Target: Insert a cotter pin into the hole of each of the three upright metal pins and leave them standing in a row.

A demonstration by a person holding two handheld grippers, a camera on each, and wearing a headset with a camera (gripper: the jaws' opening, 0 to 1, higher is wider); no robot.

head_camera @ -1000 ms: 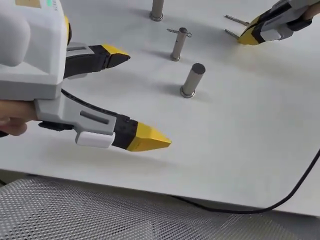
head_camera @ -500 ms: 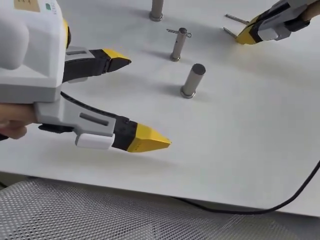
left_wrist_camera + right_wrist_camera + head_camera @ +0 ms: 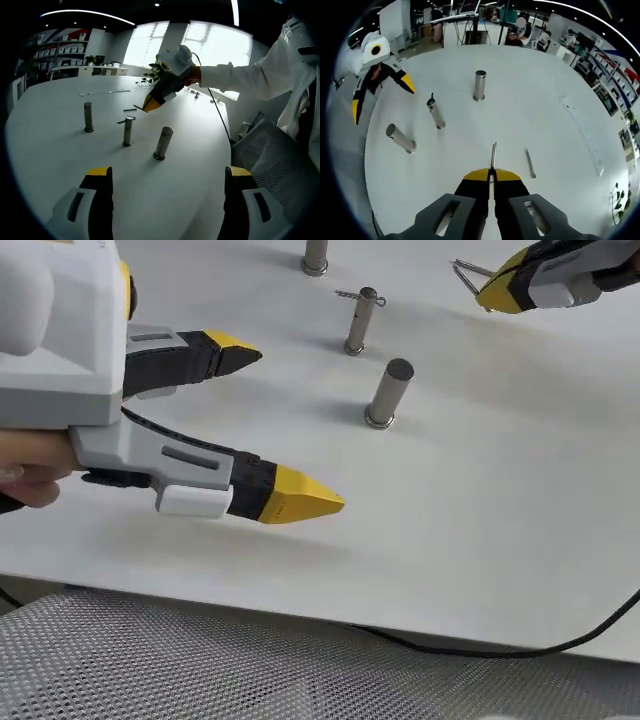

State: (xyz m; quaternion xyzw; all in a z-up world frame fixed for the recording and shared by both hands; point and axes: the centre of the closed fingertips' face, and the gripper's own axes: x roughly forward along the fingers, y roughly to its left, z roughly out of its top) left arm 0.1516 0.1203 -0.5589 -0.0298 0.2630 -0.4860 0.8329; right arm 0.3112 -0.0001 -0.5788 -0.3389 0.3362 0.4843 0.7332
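Steel middle pin (image 3: 358, 325) holds its cotter pin (image 3: 352, 296) (near pin (image 3: 388, 393), far pin (image 3: 315, 257) bare). My right gripper (image 3: 490, 173) clamps a second cotter pin (image 3: 493, 152); left gripper (image 3: 300, 430) gapes empty.

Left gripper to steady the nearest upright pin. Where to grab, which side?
Take the nearest pin on its lower shaft, just above the flanged foot, with the open left gripper coming in level from its own side. It's a smooth upright cylinder; the middle pin carries its cotter near the top, so likely leave that end free.
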